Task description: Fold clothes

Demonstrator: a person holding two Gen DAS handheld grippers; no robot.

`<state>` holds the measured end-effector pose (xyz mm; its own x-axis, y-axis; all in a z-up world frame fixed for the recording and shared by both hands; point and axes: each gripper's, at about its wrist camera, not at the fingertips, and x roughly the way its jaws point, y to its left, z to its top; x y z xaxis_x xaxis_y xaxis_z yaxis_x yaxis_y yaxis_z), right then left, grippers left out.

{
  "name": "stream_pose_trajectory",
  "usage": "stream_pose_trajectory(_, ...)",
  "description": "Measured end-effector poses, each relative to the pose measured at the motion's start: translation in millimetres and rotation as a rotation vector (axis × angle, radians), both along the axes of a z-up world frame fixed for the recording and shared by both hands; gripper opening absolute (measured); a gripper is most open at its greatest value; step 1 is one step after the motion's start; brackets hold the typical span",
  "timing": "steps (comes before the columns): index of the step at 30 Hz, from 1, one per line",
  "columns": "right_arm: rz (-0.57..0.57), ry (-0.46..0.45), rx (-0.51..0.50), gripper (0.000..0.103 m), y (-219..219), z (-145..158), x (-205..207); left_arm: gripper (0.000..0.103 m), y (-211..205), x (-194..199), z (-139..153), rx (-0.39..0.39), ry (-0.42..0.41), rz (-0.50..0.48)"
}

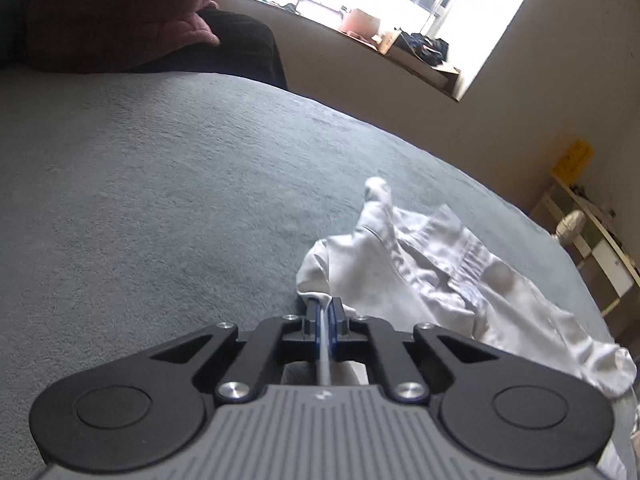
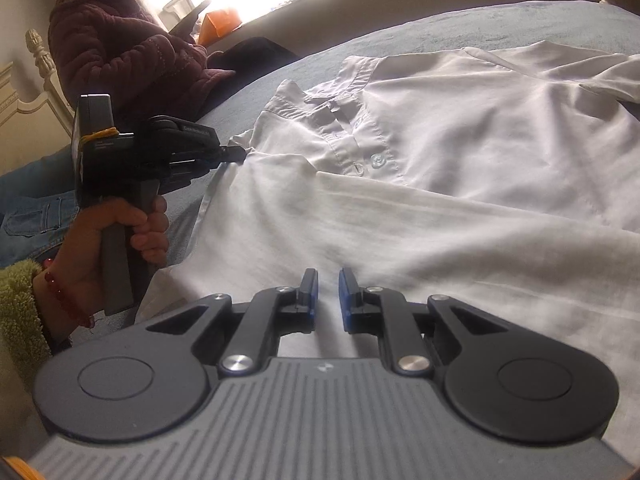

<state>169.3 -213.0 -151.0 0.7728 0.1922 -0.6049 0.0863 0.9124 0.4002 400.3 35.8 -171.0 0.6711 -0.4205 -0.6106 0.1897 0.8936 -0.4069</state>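
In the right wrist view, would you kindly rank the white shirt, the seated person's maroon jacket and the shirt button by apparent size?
1. white shirt, largest, though nearest the camera
2. maroon jacket
3. shirt button, smallest

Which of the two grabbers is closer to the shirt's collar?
Left. The left gripper is shut on the white shirt at its edge just beside the collar. The right gripper is open over the shirt's lower body, farther from the collar.

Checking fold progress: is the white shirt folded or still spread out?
Spread, not folded: the white button-up cotton shirt lies rumpled across the grey-blue bed cover, collar showing, one edge pinched by the left gripper.
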Motion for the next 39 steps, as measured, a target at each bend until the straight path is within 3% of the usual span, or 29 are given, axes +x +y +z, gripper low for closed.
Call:
stream_pose_trajectory(6, 0.003, 0.006, 0.002, 0.011, -1, -3, 2, 0.005, -1, -1, -3, 0.016, -0.017, 0.011)
stream_pose_trajectory(9, 0.003, 0.006, 0.008, 0.011, -2, -5, 2, 0.011, -1, -1, -3, 0.020, -0.016, 0.007)
stream_pose_trajectory(11, -0.001, 0.001, 0.025, 0.011, -3, -6, 2, 0.023, 1, -3, 1, 0.013, -0.013, 0.007)
stream_pose_trajectory(13, -0.007, -0.010, 0.052, 0.011, -6, -7, 1, 0.058, 4, -11, 12, 0.029, -0.045, 0.037)
stream_pose_trajectory(14, -0.009, -0.015, 0.065, 0.012, -7, -7, 1, 0.060, 5, -18, 19, 0.042, -0.071, 0.054)
stream_pose_trajectory(16, -0.017, -0.034, 0.097, 0.014, -10, -4, -2, 0.060, 5, -35, 34, 0.070, -0.133, 0.059)
stream_pose_trajectory(21, -0.042, -0.086, 0.104, 0.014, -9, 14, -14, 0.055, -16, -92, 61, 0.118, -0.197, -0.162)
stream_pose_trajectory(23, -0.071, -0.084, 0.128, 0.014, -14, 16, -20, 0.055, -34, -112, 57, 0.154, -0.185, -0.266)
stream_pose_trajectory(25, -0.111, -0.077, 0.170, 0.014, -23, 16, -25, 0.050, -51, -122, 42, 0.215, -0.144, -0.305)
stream_pose_trajectory(29, -0.246, -0.047, 0.279, 0.014, -63, -1, -38, 0.039, -62, -123, 12, 0.298, -0.094, -0.266)
stream_pose_trajectory(32, -0.378, -0.013, 0.256, 0.014, -94, -14, -59, 0.036, -56, -123, 9, 0.270, -0.107, -0.237)
stream_pose_trajectory(39, -0.716, -0.035, 0.432, 0.012, -172, -34, -132, 0.036, -53, -124, 8, 0.260, -0.109, -0.223)
